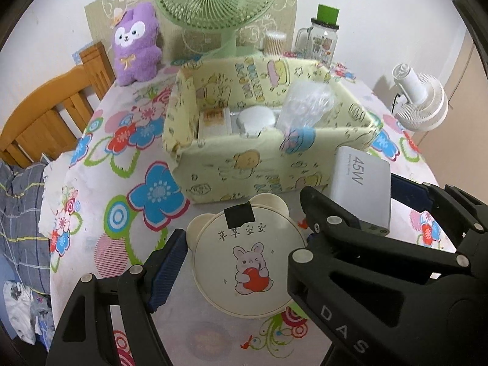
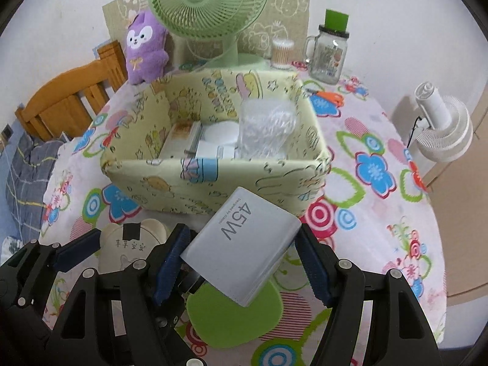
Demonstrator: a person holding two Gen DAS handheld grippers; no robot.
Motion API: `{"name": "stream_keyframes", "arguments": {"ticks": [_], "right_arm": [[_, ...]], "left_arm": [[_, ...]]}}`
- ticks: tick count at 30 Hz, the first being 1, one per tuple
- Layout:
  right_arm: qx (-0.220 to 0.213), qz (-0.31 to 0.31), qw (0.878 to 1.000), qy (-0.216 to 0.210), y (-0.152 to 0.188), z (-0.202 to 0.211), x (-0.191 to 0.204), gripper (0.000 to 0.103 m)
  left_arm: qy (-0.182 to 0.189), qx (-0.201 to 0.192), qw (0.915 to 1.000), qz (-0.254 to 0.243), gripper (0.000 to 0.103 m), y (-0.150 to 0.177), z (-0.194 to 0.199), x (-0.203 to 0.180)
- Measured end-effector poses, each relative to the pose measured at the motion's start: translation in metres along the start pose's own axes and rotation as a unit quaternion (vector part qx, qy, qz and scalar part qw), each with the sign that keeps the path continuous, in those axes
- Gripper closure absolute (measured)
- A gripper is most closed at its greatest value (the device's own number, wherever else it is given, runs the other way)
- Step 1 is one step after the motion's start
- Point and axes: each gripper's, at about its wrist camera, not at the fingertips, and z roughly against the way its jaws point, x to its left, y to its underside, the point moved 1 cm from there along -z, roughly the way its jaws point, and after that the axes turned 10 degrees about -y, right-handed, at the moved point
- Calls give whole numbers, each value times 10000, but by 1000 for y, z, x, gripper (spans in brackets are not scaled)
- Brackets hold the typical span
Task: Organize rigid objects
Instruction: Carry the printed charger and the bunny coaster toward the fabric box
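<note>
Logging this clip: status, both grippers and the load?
Left gripper shut on bear-eared lid. Right gripper shut on 45W charger. Yellow storage box ahead, path clear.

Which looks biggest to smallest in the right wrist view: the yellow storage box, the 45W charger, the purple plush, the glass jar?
1. yellow storage box
2. 45W charger, though it is close to the camera, so it looks enlarged
3. purple plush and glass jar look about alike; not ranked
</note>
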Motion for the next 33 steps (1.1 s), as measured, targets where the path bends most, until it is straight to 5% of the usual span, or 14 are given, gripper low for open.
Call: {"name": "stream_keyframes", "arguments": {"ticks": [33], "right_arm": [[-730,240,9969,188,-35,87,-12,30]], "left_arm": [[-117,-695,9974,118,22,-36,77,-20]]}}
